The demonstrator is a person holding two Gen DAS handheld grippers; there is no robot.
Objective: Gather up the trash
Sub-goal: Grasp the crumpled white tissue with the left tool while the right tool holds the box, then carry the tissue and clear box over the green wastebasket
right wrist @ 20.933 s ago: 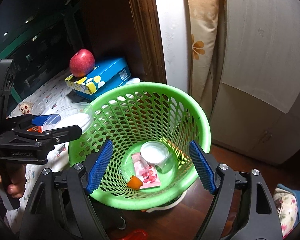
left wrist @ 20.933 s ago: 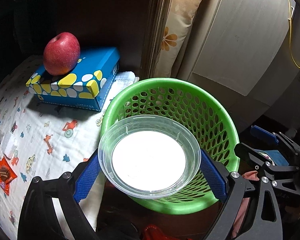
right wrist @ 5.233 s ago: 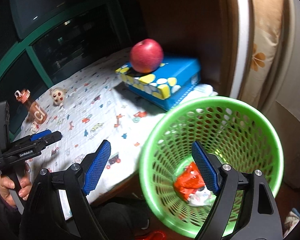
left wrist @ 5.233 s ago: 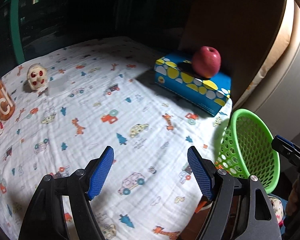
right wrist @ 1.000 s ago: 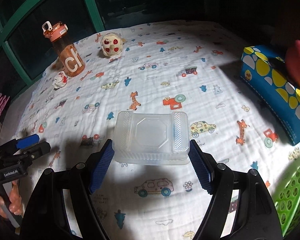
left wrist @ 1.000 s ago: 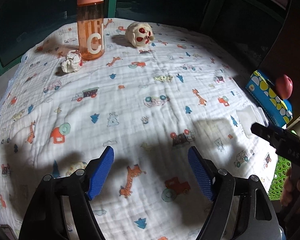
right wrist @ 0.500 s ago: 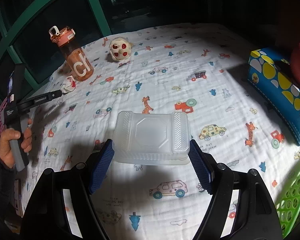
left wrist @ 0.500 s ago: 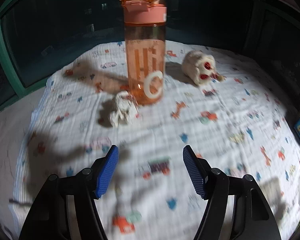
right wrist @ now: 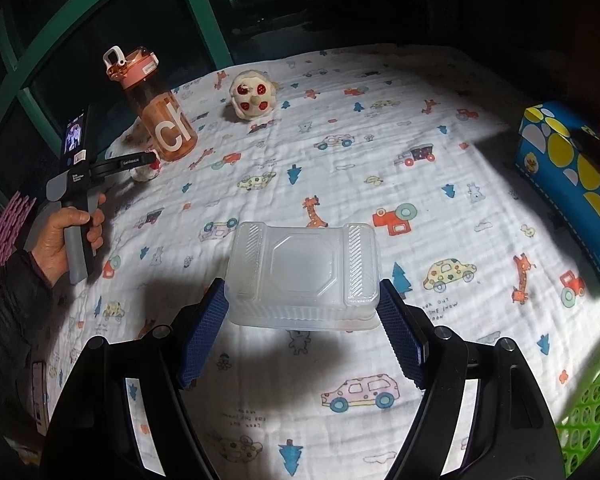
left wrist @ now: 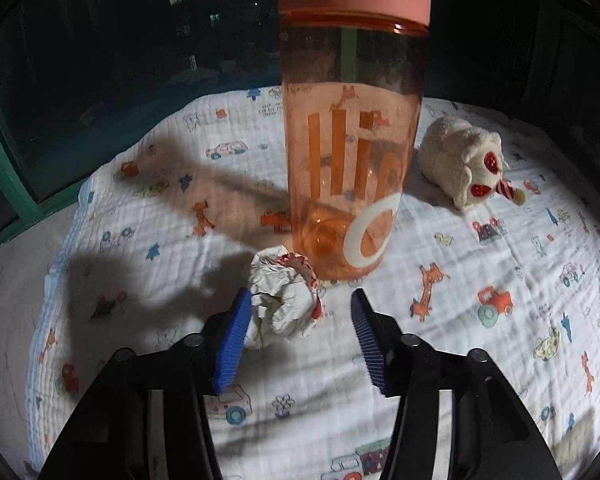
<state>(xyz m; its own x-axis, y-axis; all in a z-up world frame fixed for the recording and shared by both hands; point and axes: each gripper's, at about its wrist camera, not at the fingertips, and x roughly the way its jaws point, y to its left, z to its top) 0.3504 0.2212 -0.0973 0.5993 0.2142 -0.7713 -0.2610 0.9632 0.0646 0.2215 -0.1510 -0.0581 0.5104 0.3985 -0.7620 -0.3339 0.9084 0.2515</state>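
Note:
A crumpled paper ball (left wrist: pixel 284 300) lies on the printed bedsheet (left wrist: pixel 500 360), right in front of the orange water bottle (left wrist: pixel 352 140). My left gripper (left wrist: pixel 300 340) is around the ball and its jaws are closing. The left pad touches the paper and a gap remains at the right pad. In the right wrist view, my right gripper (right wrist: pixel 300 300) is shut on a clear plastic food container (right wrist: pixel 304 272), held above the sheet. That view also shows the left gripper (right wrist: pixel 150 158) at the ball (right wrist: pixel 144 174), beside the bottle (right wrist: pixel 160 116).
A plush toy (left wrist: pixel 460 168) lies right of the bottle. A blue spotted tissue box (right wrist: pixel 572 176) sits at the sheet's right edge, with the green mesh basket (right wrist: pixel 588 408) at the lower right. A person's hand (right wrist: pixel 68 236) grips the left tool. A dark window frame (left wrist: pixel 4 168) borders the bed.
My left gripper has moved up to the bottle and come around the paper ball, with its jaws narrowing. The right gripper has stayed put with the container.

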